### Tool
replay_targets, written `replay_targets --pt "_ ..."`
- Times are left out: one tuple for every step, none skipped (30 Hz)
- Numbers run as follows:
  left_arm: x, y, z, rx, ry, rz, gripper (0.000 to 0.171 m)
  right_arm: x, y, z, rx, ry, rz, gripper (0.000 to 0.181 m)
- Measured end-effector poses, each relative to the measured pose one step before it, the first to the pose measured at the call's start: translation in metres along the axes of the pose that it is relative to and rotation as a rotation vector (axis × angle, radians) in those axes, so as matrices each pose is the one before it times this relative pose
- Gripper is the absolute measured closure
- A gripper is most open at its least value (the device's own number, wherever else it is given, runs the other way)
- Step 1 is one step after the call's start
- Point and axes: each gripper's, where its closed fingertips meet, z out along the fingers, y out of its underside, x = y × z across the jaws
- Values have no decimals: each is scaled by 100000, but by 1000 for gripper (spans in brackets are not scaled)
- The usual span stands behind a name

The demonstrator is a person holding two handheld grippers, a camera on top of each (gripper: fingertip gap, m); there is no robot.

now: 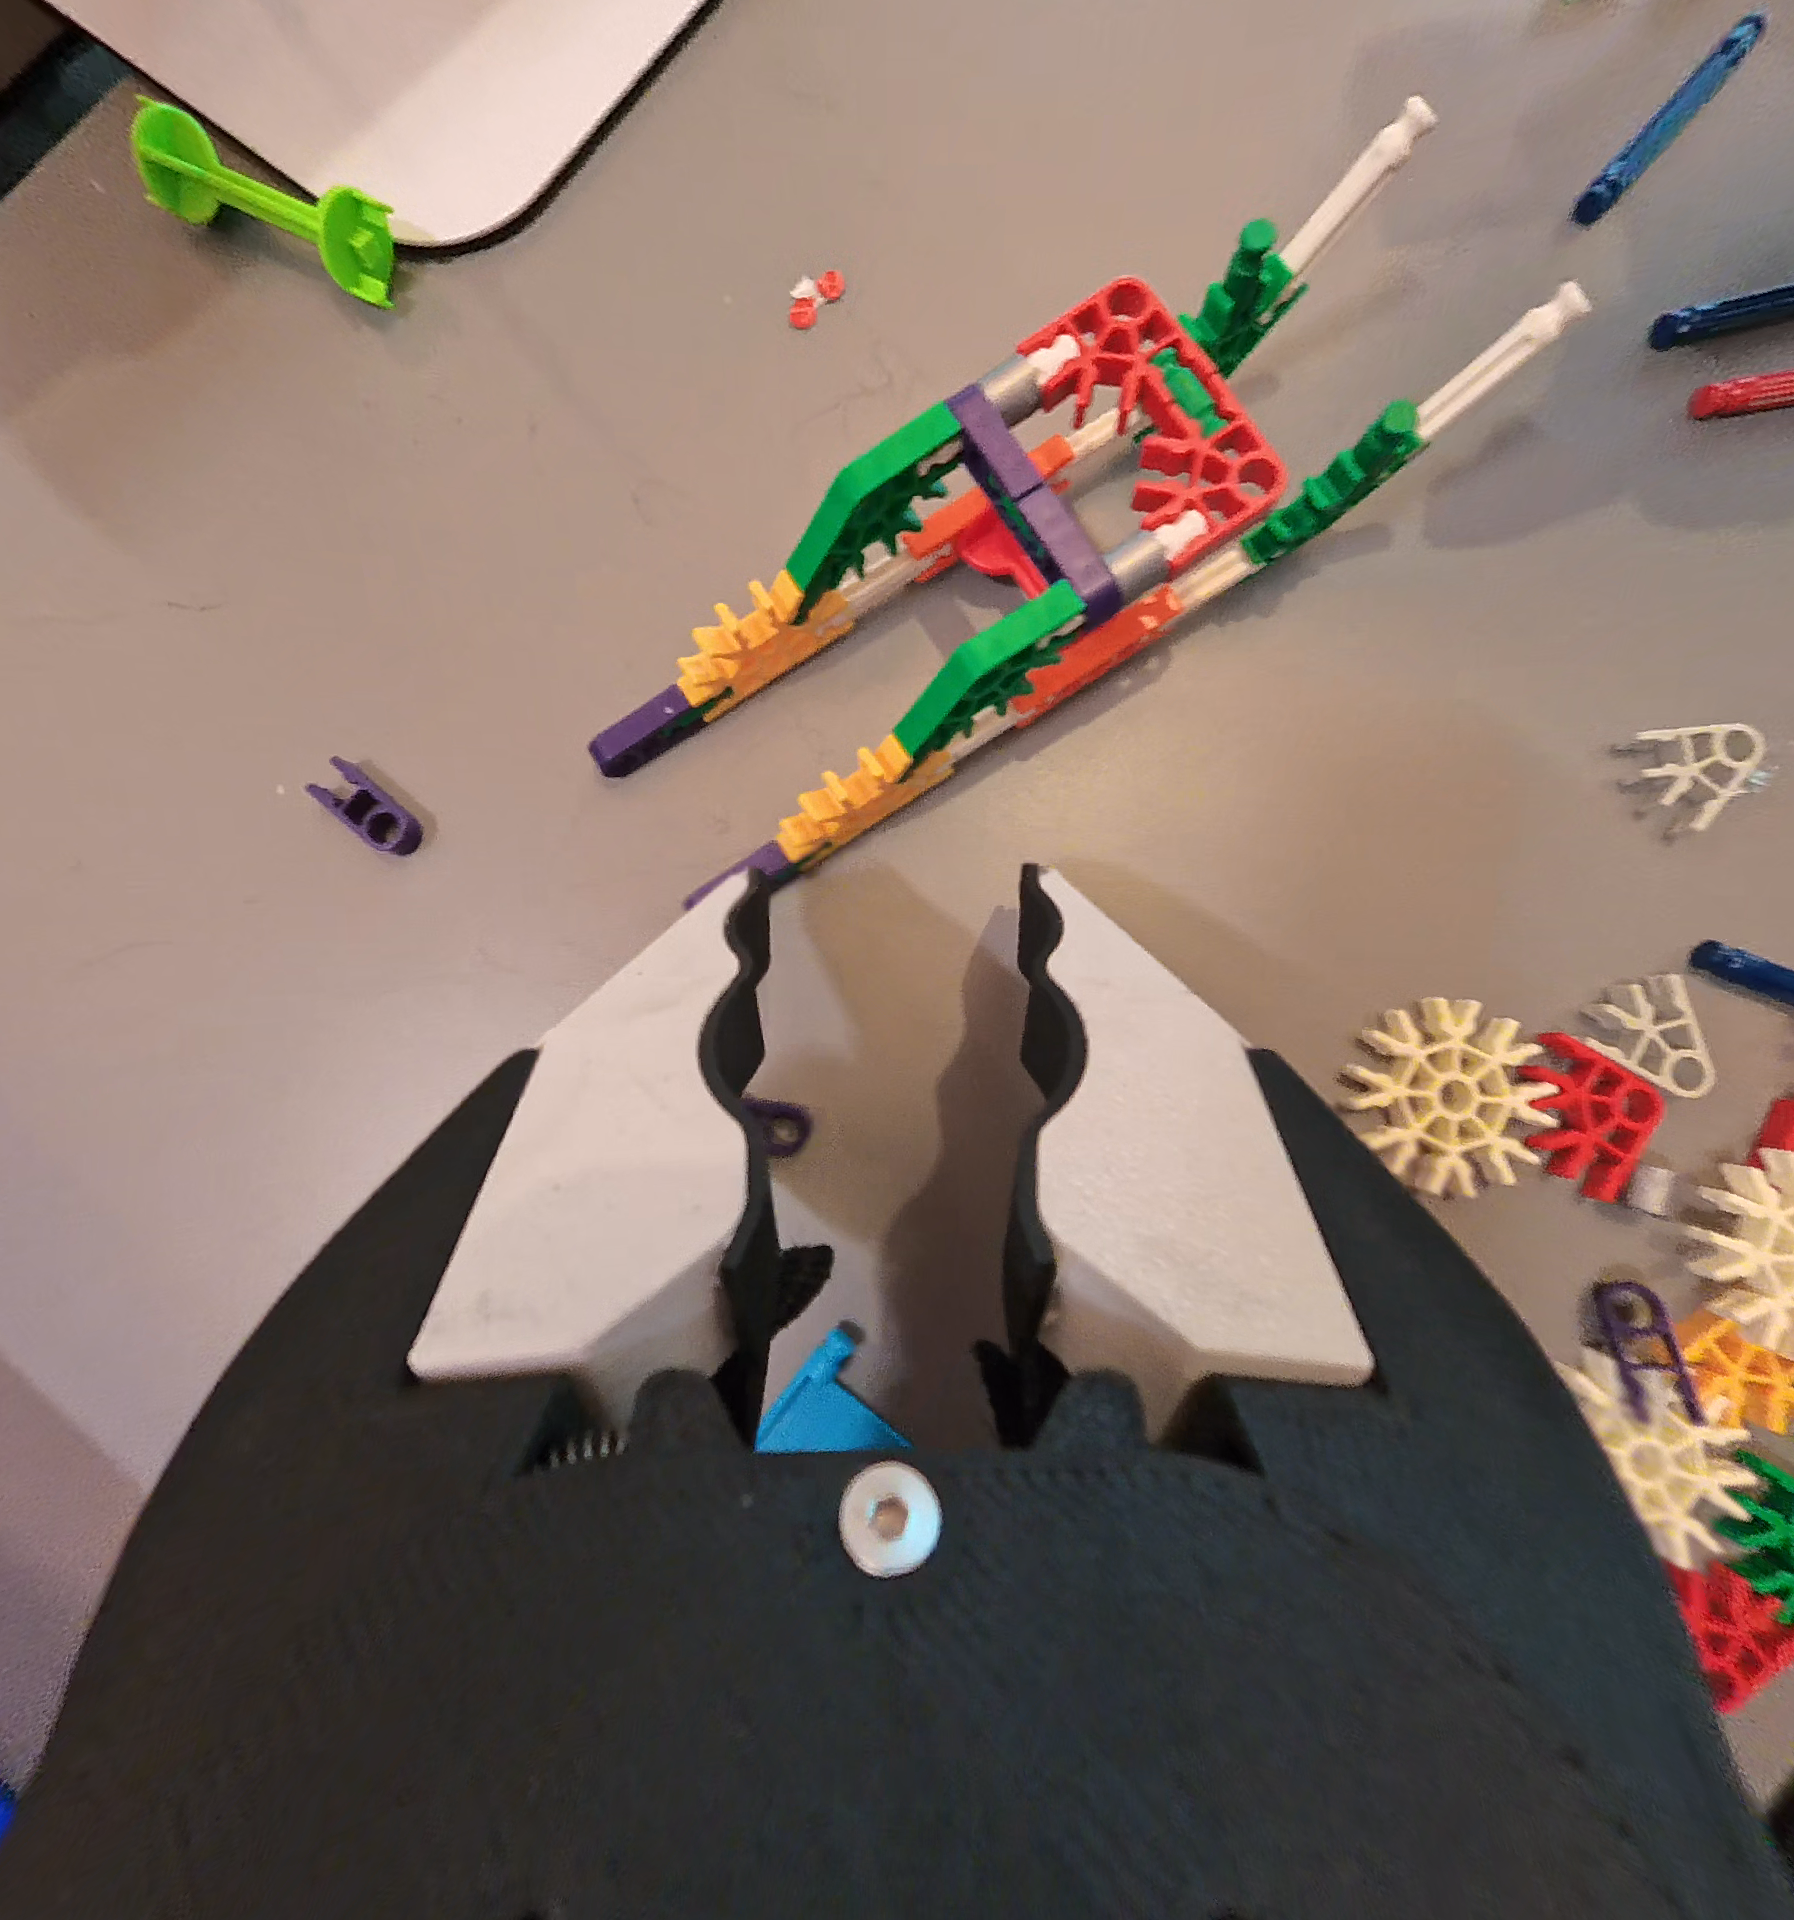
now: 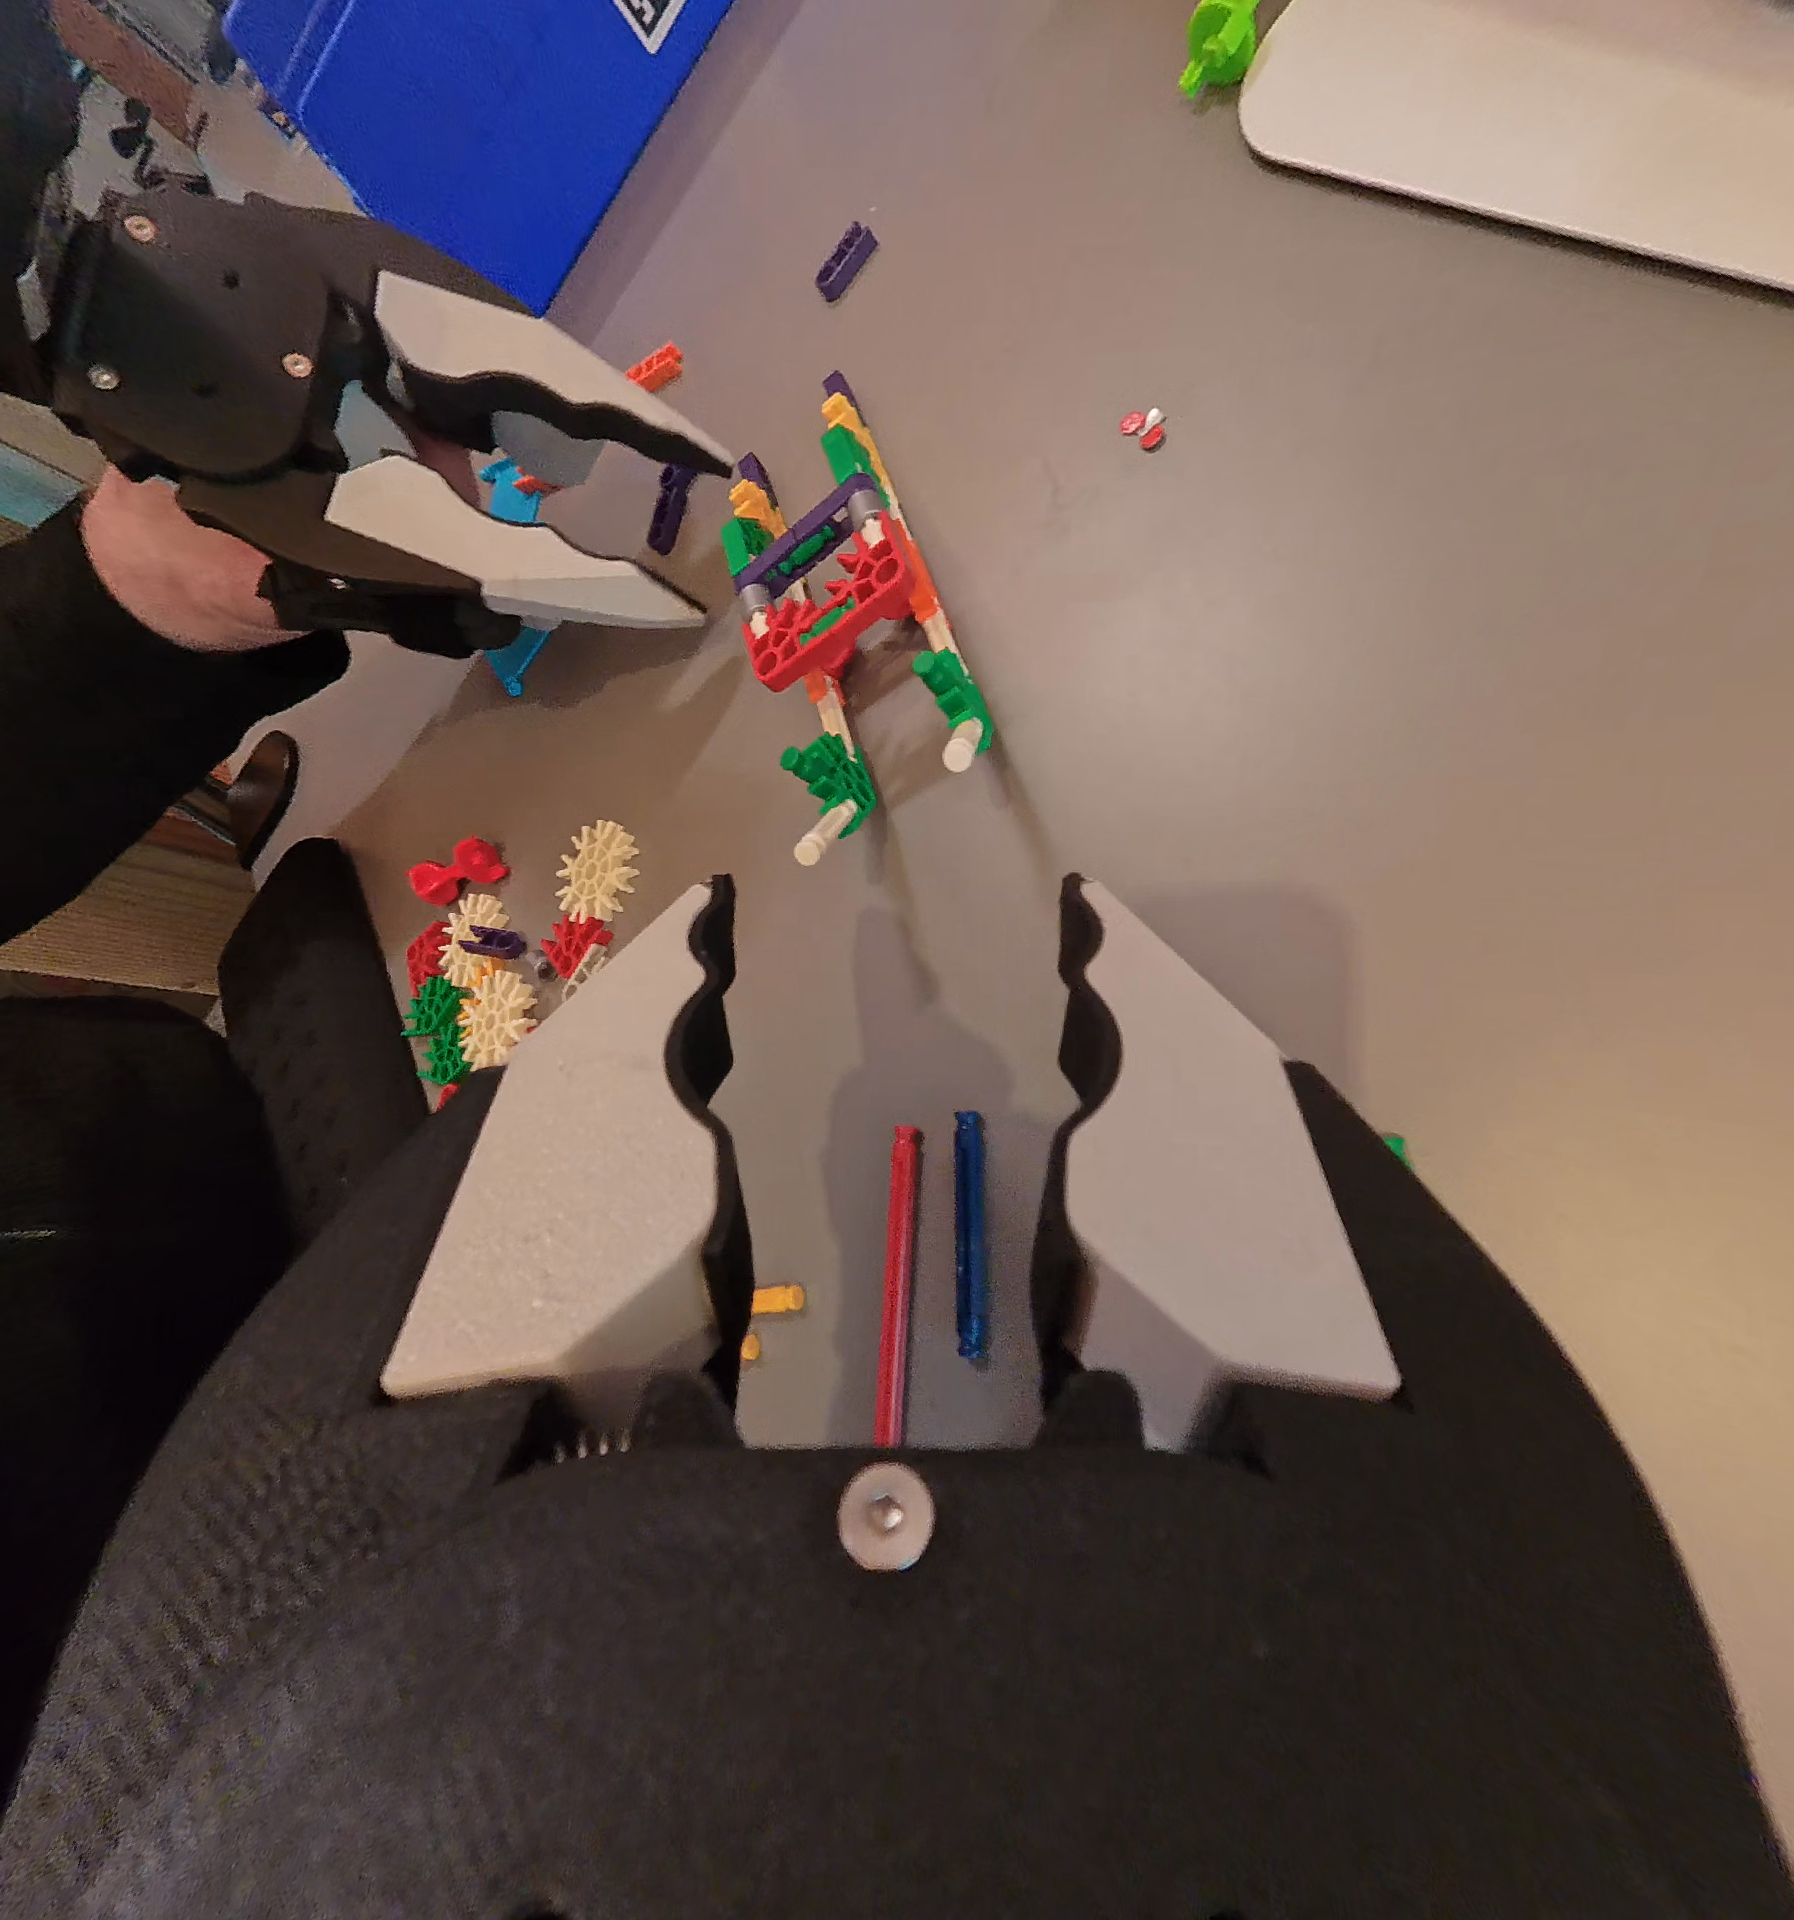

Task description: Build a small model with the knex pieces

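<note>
A many-coloured construction-toy model [image 1: 1038,520] of rods and connectors lies on the grey table; it also shows in the right wrist view [image 2: 841,603]. My left gripper [image 1: 893,883] is open and empty, its tips just short of the model's purple and yellow end. The right wrist view shows it [image 2: 711,535] held by a hand beside the model. My right gripper [image 2: 898,894] is open and empty, above the table short of the model's white rod ends. A red rod [image 2: 898,1278] and a blue rod [image 2: 969,1236] lie between its fingers on the table.
A pile of loose connectors [image 1: 1641,1195] lies at the right, also seen in the right wrist view [image 2: 498,966]. Loose purple clips [image 1: 368,810] [image 2: 846,260], a lime green piece [image 1: 259,197], blue and red rods [image 1: 1750,312], a white board [image 2: 1558,135] and a blue box [image 2: 477,114] lie about.
</note>
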Motion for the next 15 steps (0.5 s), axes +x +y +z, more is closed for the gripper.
replay_targets --pt "489 -52 -156 758 1320 -212 126 211 -44 -51 146 1048 -1220 114" --pt "532 -98 -211 1123 1387 -85 126 208 8 -14 -500 1550 -2088 108" --pt "376 -7 -224 437 552 -36 126 191 8 -6 -656 2032 -3110 102" --pt "240 105 -226 -115 -20 -43 125 35 -10 -3 -521 1397 -3248 100" --pt "245 102 -215 -14 298 -308 125 -154 -16 26 -553 223 -2531 99" --pt "301 70 -208 428 747 -695 125 -203 -79 48 -231 -54 -2126 98" --pt "268 57 -189 495 823 -1057 125 -108 -83 76 -179 400 -1939 96" --pt "121 161 -135 -19 218 -1236 125 -14 62 115 -1027 681 -1778 95" --pt "-57 236 -70 -557 -547 -1146 125 67 210 184 -1956 1123 -1977 96" --pt "-28 208 -45 -303 -171 -656 125 95 233 215 -2042 1299 -2205 95" --pt "58 100 -41 199 280 -536 125 -15 150 242 -1540 660 -2135 96" --pt "124 4 -39 522 422 -384 125 -164 120 276 -1241 -239 -2002 97" --pt "131 -38 -20 407 203 -127 125 -158 132 325 -1245 -345 -1671 98" --pt "143 27 72 -136 149 180 125 -78 143 351 -1360 31 -1380 100" --pt "155 81 138 -514 178 475 125 -70 157 385 -1479 122 -1557 101"
